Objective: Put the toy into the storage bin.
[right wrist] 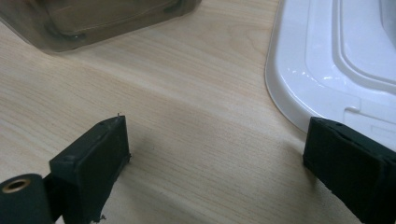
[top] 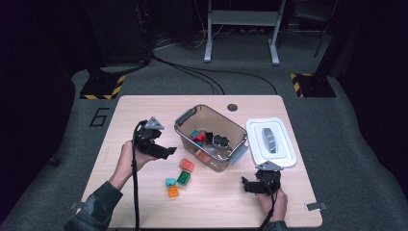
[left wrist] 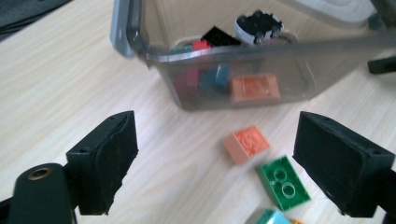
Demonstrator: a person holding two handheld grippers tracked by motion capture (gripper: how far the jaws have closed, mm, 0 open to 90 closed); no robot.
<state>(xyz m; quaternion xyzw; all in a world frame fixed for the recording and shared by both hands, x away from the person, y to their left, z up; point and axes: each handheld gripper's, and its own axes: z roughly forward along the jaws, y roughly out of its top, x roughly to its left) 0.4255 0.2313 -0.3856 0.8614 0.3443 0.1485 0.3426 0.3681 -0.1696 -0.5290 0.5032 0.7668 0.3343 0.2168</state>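
The work here looked like putting toy bricks into the clear bin (top: 211,139) on the tabletop (top: 144,202). Some bricks already lay inside the bin. Four more sat on the tabletop just in front of it: an orange-pink brick (left wrist: 246,144), a green brick (left wrist: 284,182), a teal brick (top: 170,182) and an orange brick (top: 173,191).

The left gripper (left wrist: 215,163) hung over the tabletop with its jaws wide and nothing between them. The orange-pink brick lay nearest, a little ahead of it. The right gripper (right wrist: 219,158) was wide open and empty too, low over the bare tabletop beside the white lid (top: 270,142).

What could have gone wrong? The bricks lay close together. If the left gripper came down with its jaws so wide, it could have caught two bricks at once, or pushed the green one away. The orange-pink brick lay tilted to the jaws, so a pinch on its corners could have made it spin and pop out. The bin wall stood near, and a jaw could have bumped it and slid the bin. A brick let go too early could have hit the rim and bounced back out.
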